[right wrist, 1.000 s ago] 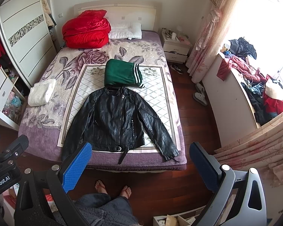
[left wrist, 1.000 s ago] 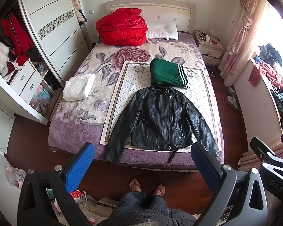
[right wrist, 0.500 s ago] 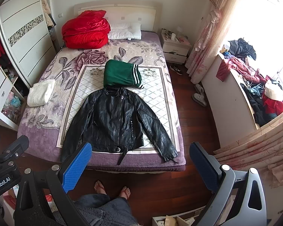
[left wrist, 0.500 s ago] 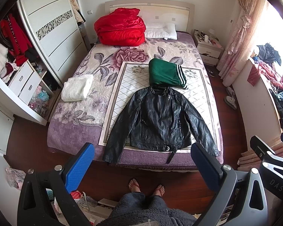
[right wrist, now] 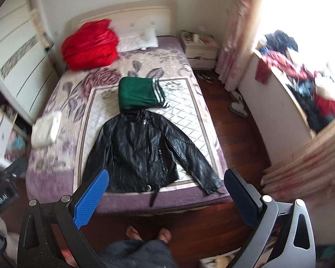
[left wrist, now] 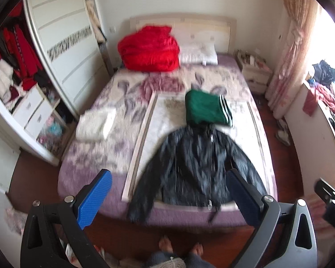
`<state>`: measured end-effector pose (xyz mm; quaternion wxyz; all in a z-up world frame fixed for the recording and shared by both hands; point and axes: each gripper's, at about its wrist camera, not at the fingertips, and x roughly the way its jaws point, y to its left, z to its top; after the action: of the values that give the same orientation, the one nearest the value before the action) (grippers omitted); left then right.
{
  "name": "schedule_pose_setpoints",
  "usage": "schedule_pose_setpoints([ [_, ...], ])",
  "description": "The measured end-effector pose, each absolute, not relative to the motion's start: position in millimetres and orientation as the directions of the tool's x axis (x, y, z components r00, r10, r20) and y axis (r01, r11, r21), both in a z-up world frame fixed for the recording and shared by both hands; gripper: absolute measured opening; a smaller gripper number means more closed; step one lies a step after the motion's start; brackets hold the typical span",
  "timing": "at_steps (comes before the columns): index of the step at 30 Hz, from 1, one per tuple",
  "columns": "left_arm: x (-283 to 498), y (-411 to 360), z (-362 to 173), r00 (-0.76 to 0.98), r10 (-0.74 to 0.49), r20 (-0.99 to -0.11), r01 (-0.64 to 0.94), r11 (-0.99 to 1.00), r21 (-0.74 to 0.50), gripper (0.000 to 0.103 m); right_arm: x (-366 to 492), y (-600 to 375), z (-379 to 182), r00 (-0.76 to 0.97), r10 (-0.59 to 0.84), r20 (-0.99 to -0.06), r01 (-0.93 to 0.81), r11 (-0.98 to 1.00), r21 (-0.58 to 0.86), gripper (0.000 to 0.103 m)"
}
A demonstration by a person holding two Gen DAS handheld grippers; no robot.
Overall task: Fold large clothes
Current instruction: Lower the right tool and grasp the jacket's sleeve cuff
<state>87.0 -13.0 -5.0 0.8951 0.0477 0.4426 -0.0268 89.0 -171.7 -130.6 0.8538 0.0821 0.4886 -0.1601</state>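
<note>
Now both views are motion-blurred and sit closer to the bed (right wrist: 181, 196) than a half-second ago. The black leather jacket (right wrist: 143, 151) lies spread flat there, collar touching a folded green garment (right wrist: 140, 93). Left gripper (left wrist: 167, 197) and right gripper (right wrist: 165, 196) hang wide apart, empty.

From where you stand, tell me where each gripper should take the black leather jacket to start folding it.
Take the black leather jacket by its cuffs, from the foot of the bed. It lies face up, sleeves splayed toward that edge. Probably left gripper to the cuff on your left, right gripper to the other; both are open.
</note>
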Motion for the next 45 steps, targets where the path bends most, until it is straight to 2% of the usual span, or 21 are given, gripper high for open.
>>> schedule_pose_setpoints([
  [2, 103, -15, -25, 0.622, -0.002, -0.783, 0.094, 0.993, 0.072, 0.103, 96, -197, -160, 0.465, -0.192, -0.864, 0.434, 0.9, 0.033, 0.099],
  [4, 126, -27, -56, 0.62, 0.013, -0.785, 0.101, 0.99, 0.096, 0.103, 104, -232, -206, 0.426, -0.188, -0.885, 0.535, 0.841, 0.078, 0.071],
  [5, 136, -34, -72, 0.611, 0.018, -0.791, 0.108, 0.988, 0.106, 0.103, 106, -248, -232, 0.393, -0.181, -0.902, 0.579, 0.811, 0.089, 0.068],
  [8, 167, -68, -141, 0.566, 0.034, -0.824, 0.134, 0.982, 0.133, 0.103, 114, -304, -327, 0.338, -0.063, -0.939, 0.675, 0.711, 0.195, 0.07],
  [11, 188, -102, -215, 0.511, 0.068, -0.857, 0.147, 0.975, 0.166, 0.103, 113, -356, -440, 0.248, 0.048, -0.968, 0.774, 0.591, 0.228, 0.072],
  [14, 204, -139, -290, 0.429, 0.142, -0.892, 0.187, 0.952, 0.242, 0.103, 102, -401, -535, 0.174, 0.139, -0.975, 0.874, 0.435, 0.218, 0.072],
  [16, 209, -160, -333, 0.355, 0.158, -0.921, 0.217, 0.945, 0.245, 0.103, 90, -438, -606, 0.125, 0.2, -0.972, 0.927, 0.326, 0.186, 0.072],
  [19, 219, -194, -392, 0.292, 0.159, -0.943, 0.265, 0.934, 0.24, 0.103, 71, -474, -686, 0.065, 0.245, -0.967, 0.967, 0.223, 0.121, 0.072],
  [22, 222, -231, -442, 0.263, 0.181, -0.948, 0.317, 0.911, 0.262, 0.103, 53, -497, -739, 0.048, 0.242, -0.969, 0.989, 0.124, 0.08, 0.072],
  [24, 225, -251, -469, 0.238, 0.171, -0.956, 0.344, 0.906, 0.248, 0.103, 46, -506, -766, 0.065, 0.262, -0.963, 0.993, 0.078, 0.088, 0.072],
  [26, 231, -268, -489, 0.235, 0.168, -0.957, 0.371, 0.895, 0.248, 0.103, 44, -508, -786, 0.168, 0.298, -0.94, 0.984, 0.013, 0.18, 0.072],
  [27, 232, -276, -499, 0.238, 0.169, -0.957, 0.384, 0.888, 0.252, 0.103, 47, -505, -788, 0.186, 0.286, -0.94, 0.979, 0.022, 0.201, 0.069],
  [29, 232, -285, -510, 0.245, 0.17, -0.954, 0.396, 0.881, 0.259, 0.103, 54, -496, -775, 0.141, 0.188, -0.972, 0.983, 0.092, 0.161, 0.054],
  [30, 234, -289, -516, 0.245, 0.17, -0.955, 0.401, 0.879, 0.259, 0.103, 53, -491, -767, 0.137, 0.145, -0.98, 0.982, 0.106, 0.153, 0.032],
  [31, 235, -291, -520, 0.24, 0.17, -0.956, 0.404, 0.878, 0.258, 0.103, 48, -486, -756, 0.163, 0.097, -0.982, 0.98, 0.099, 0.172, 0.02],
  [33, 238, -292, -524, 0.231, 0.161, -0.96, 0.401, 0.883, 0.244, 0.103, 39, -481, -741, 0.22, 0.043, -0.975, 0.972, 0.07, 0.223, 0.008],
  [35, 244, -295, -530, 0.222, 0.145, -0.964, 0.387, 0.895, 0.224, 0.103, 29, -478, -728, 0.311, -0.012, -0.95, 0.949, 0.053, 0.31, 0.008],
  [37, 248, -297, -538, 0.207, 0.134, -0.969, 0.379, 0.902, 0.206, 0.103, 25, -476, -741, 0.415, 0.022, -0.91, 0.909, 0.033, 0.415, 0.009],
  [38, 248, -298, -544, 0.199, 0.138, -0.97, 0.378, 0.903, 0.206, 0.103, 25, -478, -748, 0.427, 0.042, -0.903, 0.904, -0.004, 0.427, 0.011],
  [42, 248, -302, -557, 0.161, 0.134, -0.978, 0.372, 0.909, 0.186, 0.103, -12, -474, -810, 0.653, 0.083, -0.753, 0.743, -0.264, 0.615, 0.025],
  [45, 245, -307, -563, 0.17, 0.139, -0.976, 0.393, 0.898, 0.196, 0.103, -17, -465, -831, 0.711, 0.074, -0.699, 0.687, -0.284, 0.669, 0.03],
])
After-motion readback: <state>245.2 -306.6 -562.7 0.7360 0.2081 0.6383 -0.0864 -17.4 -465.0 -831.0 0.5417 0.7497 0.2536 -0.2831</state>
